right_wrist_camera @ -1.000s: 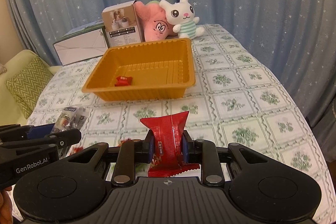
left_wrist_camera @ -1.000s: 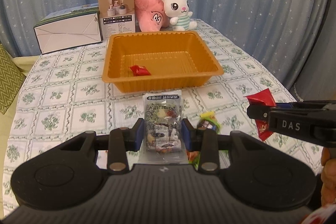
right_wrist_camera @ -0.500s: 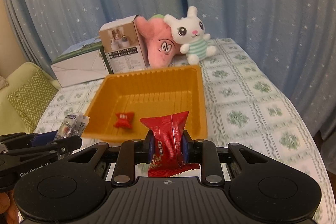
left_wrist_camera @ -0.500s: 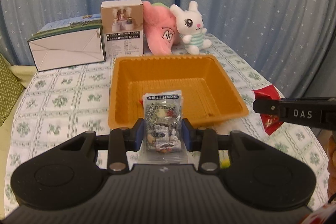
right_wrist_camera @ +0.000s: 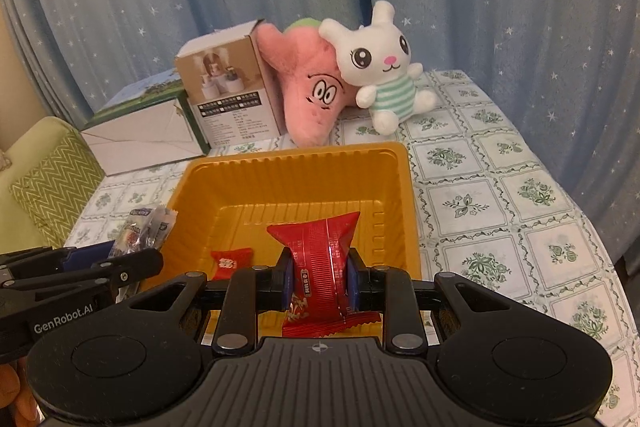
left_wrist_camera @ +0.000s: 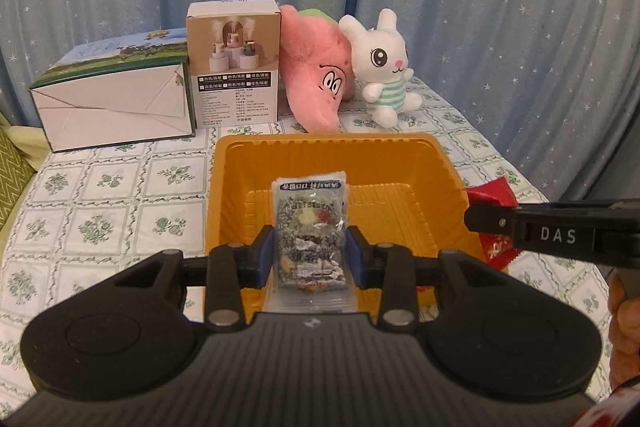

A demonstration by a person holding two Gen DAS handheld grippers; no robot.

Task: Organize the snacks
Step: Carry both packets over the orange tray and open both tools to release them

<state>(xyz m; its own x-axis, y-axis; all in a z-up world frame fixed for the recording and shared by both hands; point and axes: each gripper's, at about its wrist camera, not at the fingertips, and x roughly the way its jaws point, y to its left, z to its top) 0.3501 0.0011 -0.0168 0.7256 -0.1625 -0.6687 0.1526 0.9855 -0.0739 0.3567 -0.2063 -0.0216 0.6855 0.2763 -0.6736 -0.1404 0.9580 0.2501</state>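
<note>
Ahead of my tongs the table [right_wrist_camera: 500, 195] carries an orange tray [right_wrist_camera: 304, 163]. Beyond the tray stand two boxes [left_wrist_camera: 234, 67], a pink plush [left_wrist_camera: 320, 83] and a white bunny [left_wrist_camera: 386, 67].

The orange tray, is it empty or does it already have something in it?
Not empty. The orange tray holds one small red candy on its floor, seen in the right wrist view. The other packets remain outside, each gripped in a claw.

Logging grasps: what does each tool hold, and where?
Left tool: clear mixed-snack packet, pinched at its lower side edges. Right tool: red snack packet, gripped mid-body.
</note>
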